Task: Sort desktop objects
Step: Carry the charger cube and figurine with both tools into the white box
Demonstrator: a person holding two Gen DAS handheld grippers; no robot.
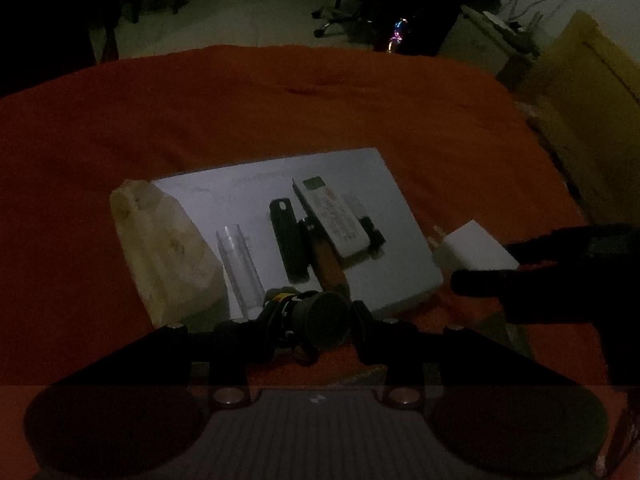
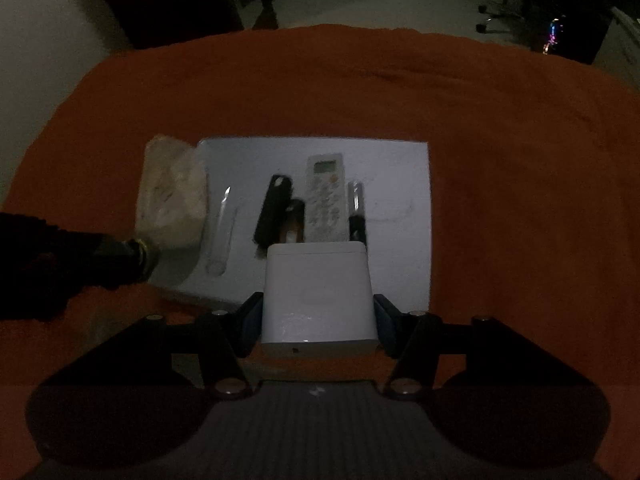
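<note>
The scene is dim. In the left wrist view my left gripper (image 1: 320,326) is shut on a dark cylinder (image 1: 322,318) with a yellow band, held above the near edge of a white board (image 1: 240,196). My right gripper (image 2: 318,320) is shut on a white box (image 2: 320,292), pads pressed on both of its sides, also above the board's (image 2: 400,200) near edge. On the board lie a white remote (image 2: 326,196), a black flat case (image 2: 274,208), a clear tube (image 2: 222,232) and a small dark pen-like item (image 2: 356,208). The white box (image 1: 476,252) also shows at the right of the left wrist view.
An orange cloth (image 1: 280,112) covers the table. A pale wrapped pack (image 1: 160,244) lies against the board's left edge. A brown item (image 1: 330,268) rests under the remote (image 1: 334,216). Dark chairs and floor lie beyond the far edge; a yellowish box (image 1: 580,92) stands at the right.
</note>
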